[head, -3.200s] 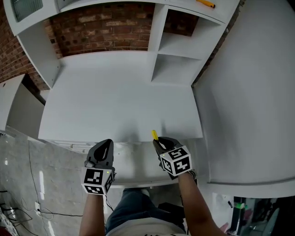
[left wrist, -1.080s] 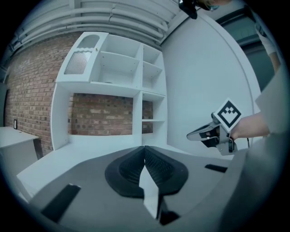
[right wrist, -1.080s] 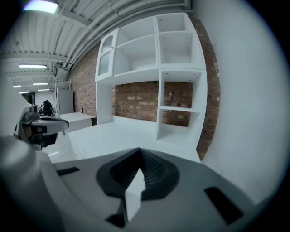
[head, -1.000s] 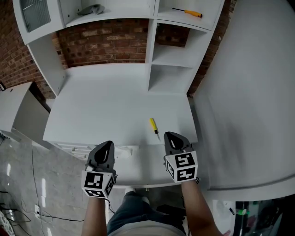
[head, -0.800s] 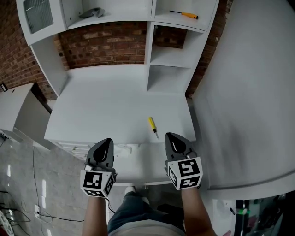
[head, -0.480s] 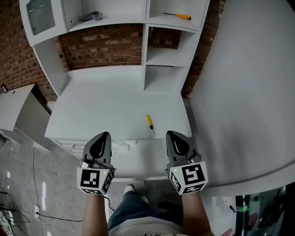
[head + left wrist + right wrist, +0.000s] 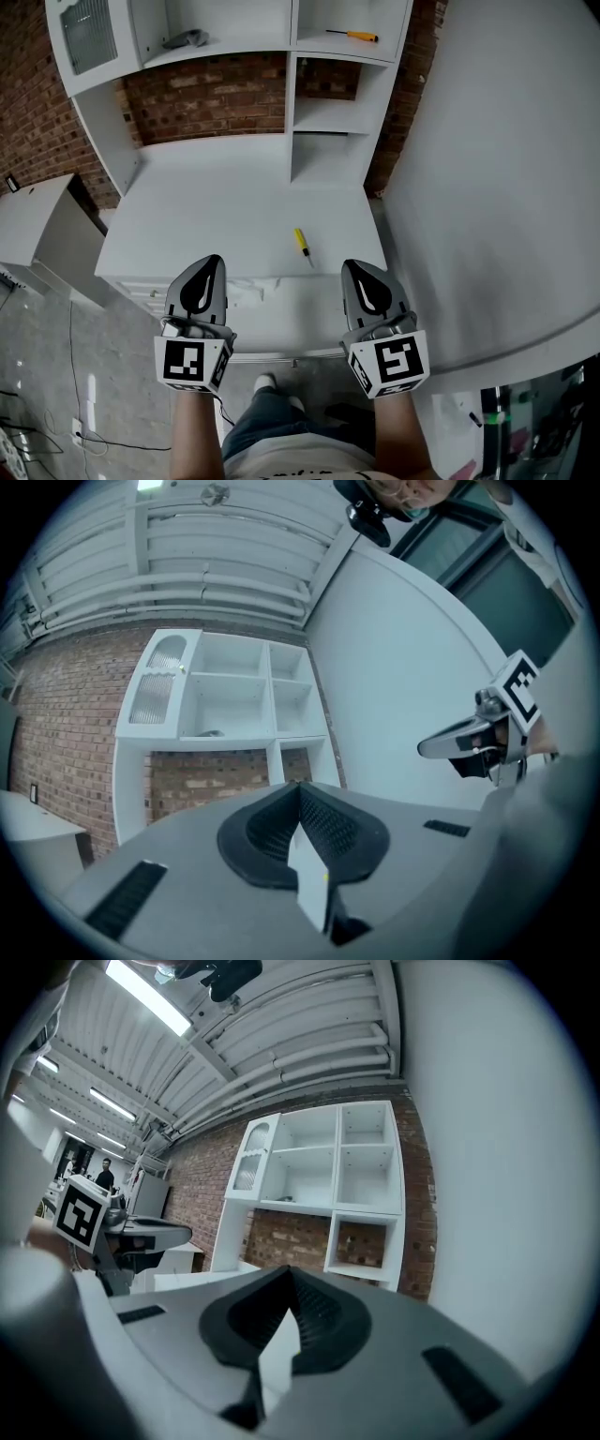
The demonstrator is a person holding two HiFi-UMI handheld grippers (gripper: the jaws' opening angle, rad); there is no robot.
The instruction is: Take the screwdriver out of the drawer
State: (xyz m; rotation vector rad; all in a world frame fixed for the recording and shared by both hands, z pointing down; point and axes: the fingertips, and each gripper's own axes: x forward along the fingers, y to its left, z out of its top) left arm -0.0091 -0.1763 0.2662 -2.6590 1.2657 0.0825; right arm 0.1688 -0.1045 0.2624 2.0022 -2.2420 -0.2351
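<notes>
A yellow-handled screwdriver (image 7: 300, 243) lies loose on the white desk top (image 7: 216, 211), near its front edge. Below that edge a white drawer (image 7: 291, 319) stands pulled out. My left gripper (image 7: 212, 262) hovers over the drawer's left part, shut and holding nothing. My right gripper (image 7: 352, 266) hovers at the drawer's right part, to the right of the screwdriver and clear of it, shut and holding nothing. In the left gripper view the jaws (image 7: 300, 799) meet with nothing between them. The right gripper view shows the same closed pair (image 7: 284, 1283).
A white shelf unit (image 7: 292, 112) stands on the desk against a brick wall. An orange-handled screwdriver (image 7: 354, 36) lies on its top right shelf, a grey object (image 7: 183, 39) on the left shelf. A large white panel (image 7: 506, 187) rises at the right.
Both grippers have risen and drawn back from the desk edge, still shut. The yellow screwdriver, at the right gripper's tips three seconds ago, lies alone on the desk top throughout the last second.
</notes>
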